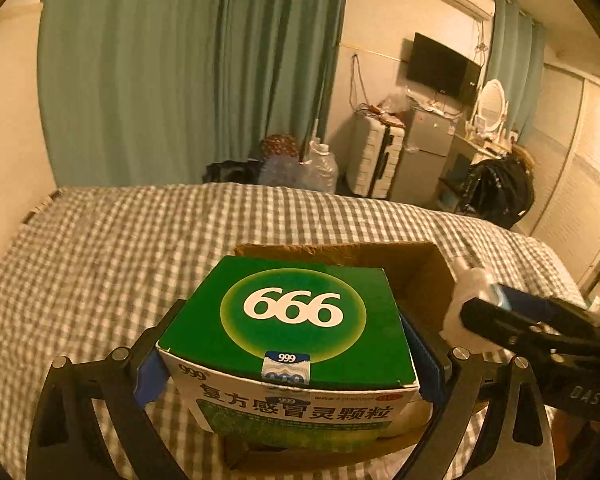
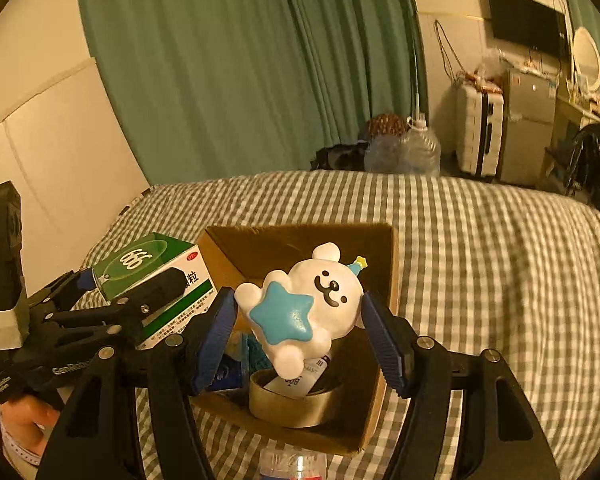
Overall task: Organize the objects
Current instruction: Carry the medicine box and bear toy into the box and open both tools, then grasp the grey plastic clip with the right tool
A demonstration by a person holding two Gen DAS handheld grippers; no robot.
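**Two grippers over a cardboard box on a bed, each holding one item**

Largest first: a bed [image 2: 480, 240] w/ a grey-and-white checked cover fills the lower half of both views. On it sits an open cardboard box [image 2: 384, 320], flaps up. Inside, at the near end, lies a tape roll [image 2: 296, 408] w/ a white label or packet resting in its ring, plus a blue item on the left, too hidden to identify.

The left hand-held gripper [image 1: 288, 360] is clamped on a green medicine carton [image 1: 296, 320] marked "666", blue pads pressing its two sides. The carton hangs at the box's left edge, partly above the opening, not yet inside.

The right hand-held gripper [image 2: 300, 320] grasps a white bear toy [image 2: 316, 296] hugging a blue star. The toy is tilted, held over the box's middle, above the tape roll.

Risks, as a judgement: both grippers crowd the same small opening, so they could knock each other or tip the box wall. The bear is rounded and glossy, held at its sides; a slight loosening could let it roll out and bounce off the tape roll. The carton is wide vs. the free floor space; lowered flat, it may catch on the rim or sit jammed atop other items.
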